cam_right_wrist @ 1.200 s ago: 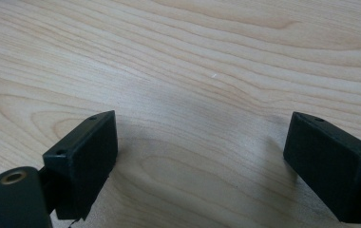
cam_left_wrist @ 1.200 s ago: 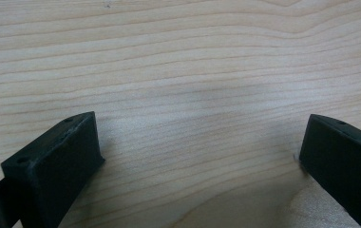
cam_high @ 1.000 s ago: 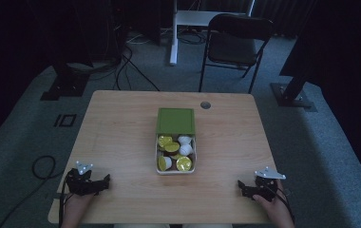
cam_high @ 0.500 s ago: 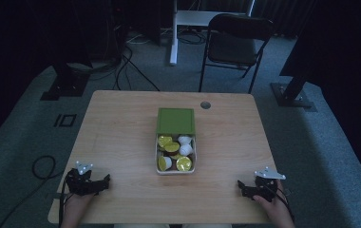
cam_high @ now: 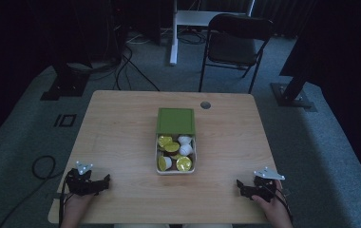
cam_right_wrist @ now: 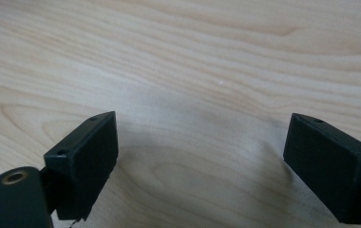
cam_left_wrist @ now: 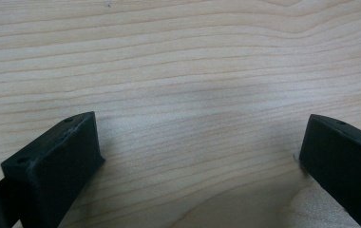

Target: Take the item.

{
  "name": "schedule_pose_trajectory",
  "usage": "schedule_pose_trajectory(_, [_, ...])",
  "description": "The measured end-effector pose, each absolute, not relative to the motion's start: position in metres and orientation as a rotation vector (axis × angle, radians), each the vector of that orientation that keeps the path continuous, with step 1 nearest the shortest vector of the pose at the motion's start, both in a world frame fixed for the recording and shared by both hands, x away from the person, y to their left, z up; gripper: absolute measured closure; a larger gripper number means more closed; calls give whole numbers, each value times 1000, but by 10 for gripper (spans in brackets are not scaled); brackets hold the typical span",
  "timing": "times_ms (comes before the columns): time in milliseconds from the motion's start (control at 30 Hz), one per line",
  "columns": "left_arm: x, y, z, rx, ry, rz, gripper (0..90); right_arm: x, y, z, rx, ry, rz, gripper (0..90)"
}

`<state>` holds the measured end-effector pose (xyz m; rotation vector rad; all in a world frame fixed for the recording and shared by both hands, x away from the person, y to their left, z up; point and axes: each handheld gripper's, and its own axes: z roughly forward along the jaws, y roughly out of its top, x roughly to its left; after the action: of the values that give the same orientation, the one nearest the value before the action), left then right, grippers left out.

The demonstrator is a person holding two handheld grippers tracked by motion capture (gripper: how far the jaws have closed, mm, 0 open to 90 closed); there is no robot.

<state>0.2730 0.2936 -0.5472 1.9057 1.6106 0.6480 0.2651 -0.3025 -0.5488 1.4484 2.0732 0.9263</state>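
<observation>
Both grippers rest at the near table edge, jaws wide and empty, the open box between them.

High view: the left gripper (cam_high: 106, 180) and right gripper (cam_high: 239, 184) sit on the wooden table (cam_high: 121, 123), well apart, each pointing inward at the white box (cam_high: 175, 172) of yellow-topped capsules (cam_high: 184, 163), its green lid (cam_high: 175, 120) lying just beyond it.
Left gripper view: jaws spread wide over bare wood (cam_left_wrist: 178, 85), gripping nothing.
Right gripper view: jaws equally wide over bare wood (cam_right_wrist: 193, 71), gripping nothing.
</observation>
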Motion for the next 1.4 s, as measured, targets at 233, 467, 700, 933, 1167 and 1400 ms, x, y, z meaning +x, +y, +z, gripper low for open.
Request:
schedule_pose_trajectory(233, [273,294,-547,1905,1610,648,1,266,-300,-535,1445,2060,986,111])
schedule_pose_trajectory(467, [273,294,-547,1906,1610,648,1,267,-297,-527,1430,2060,992,111])
schedule_pose_trajectory(700, [273,294,-547,1907,1609,648,0,267,-293,-513,1412,2038,1052,111])
schedule_pose_trajectory(933, [273,294,-547,1908,1609,648,1,268,-288,-501,1388,2029,1079,111])
schedule_pose_trajectory(1167, [273,294,-547,1907,1609,648,1,269,-282,-495,1371,2028,1102,112])
schedule_pose_trajectory(1400, [273,294,-547,1907,1609,648,1,272,-274,-486,1342,2020,1132,112])
